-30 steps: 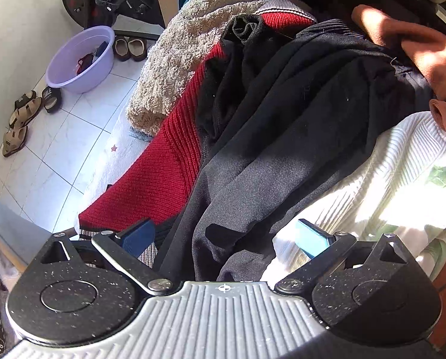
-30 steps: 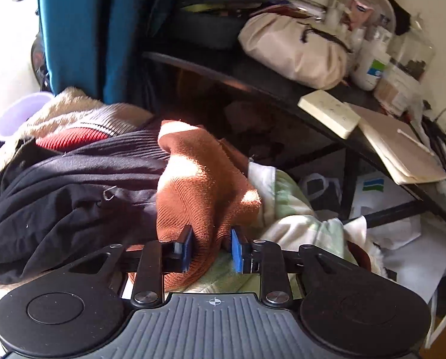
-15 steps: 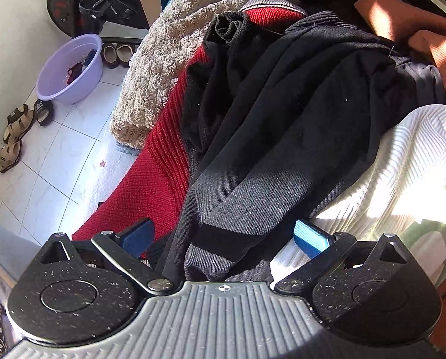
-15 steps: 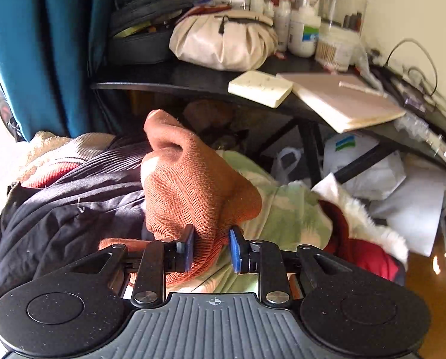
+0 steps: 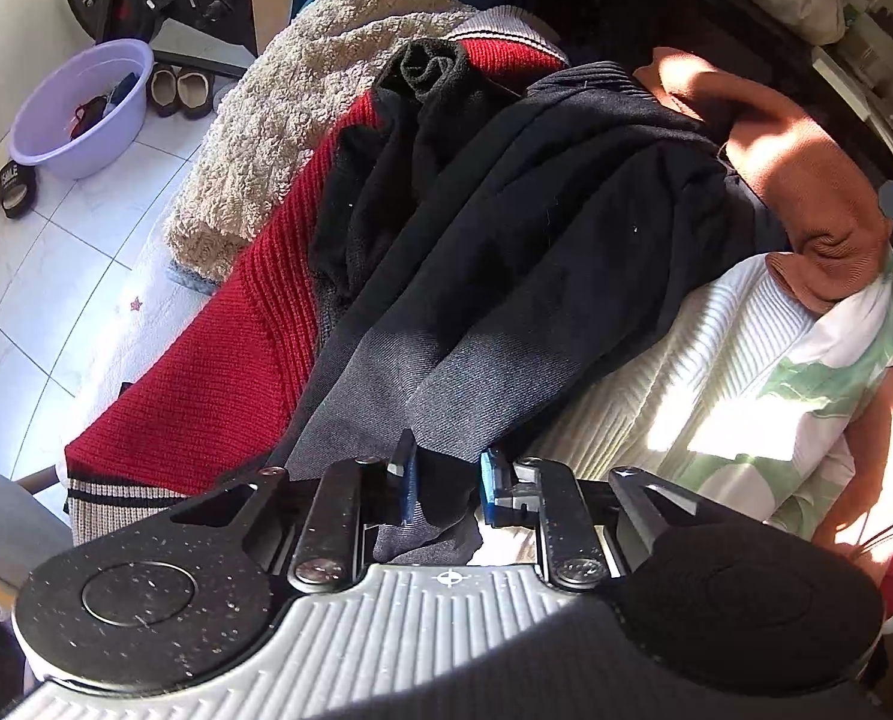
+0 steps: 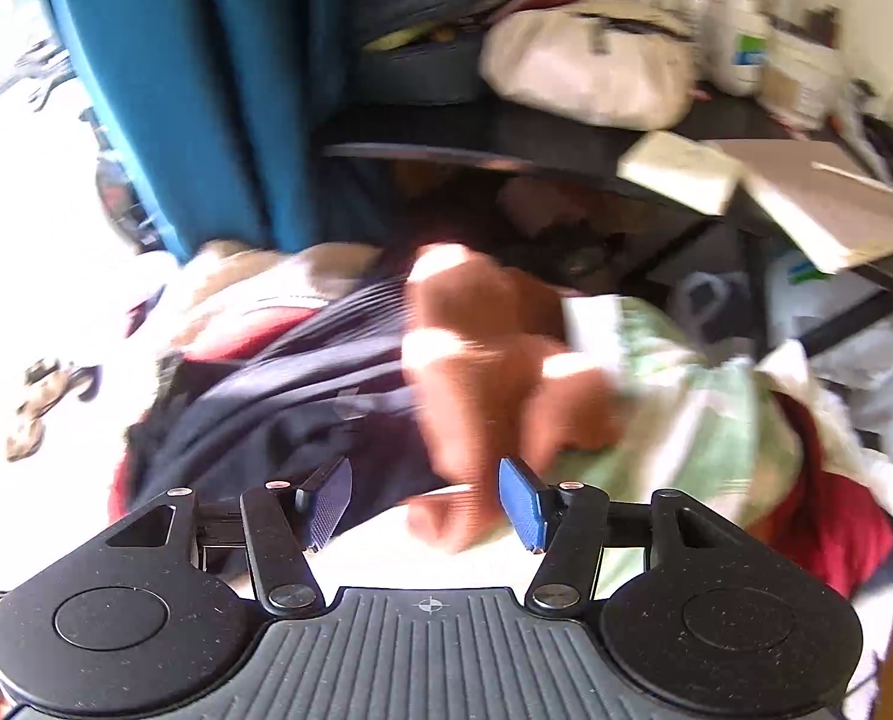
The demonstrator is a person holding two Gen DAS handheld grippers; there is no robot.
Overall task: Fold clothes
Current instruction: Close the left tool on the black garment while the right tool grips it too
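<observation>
A pile of clothes fills both views. In the left wrist view my left gripper (image 5: 444,480) is shut on the near hem of a black and grey garment (image 5: 524,228) that runs away across the pile. A red knit sweater (image 5: 230,372) lies to its left, a white ribbed knit (image 5: 704,360) to its right, and an orange-brown knit (image 5: 806,192) at the far right. The right wrist view is blurred by motion. There my right gripper (image 6: 425,504) stands open, with the orange-brown knit (image 6: 494,372) loose just beyond its fingers, over the dark garment (image 6: 278,414).
A beige fleece (image 5: 302,120) lies at the pile's far left. On the tiled floor sit a lilac basin (image 5: 80,108) and shoes (image 5: 179,90). A cluttered dark desk (image 6: 566,150), a teal curtain (image 6: 164,90) and a green-patterned cloth (image 6: 704,414) are close by.
My left gripper has shut on the dark garment's hem, having been open around it. My right gripper has let go of the orange-brown knit and opened, and it is moving fast.
</observation>
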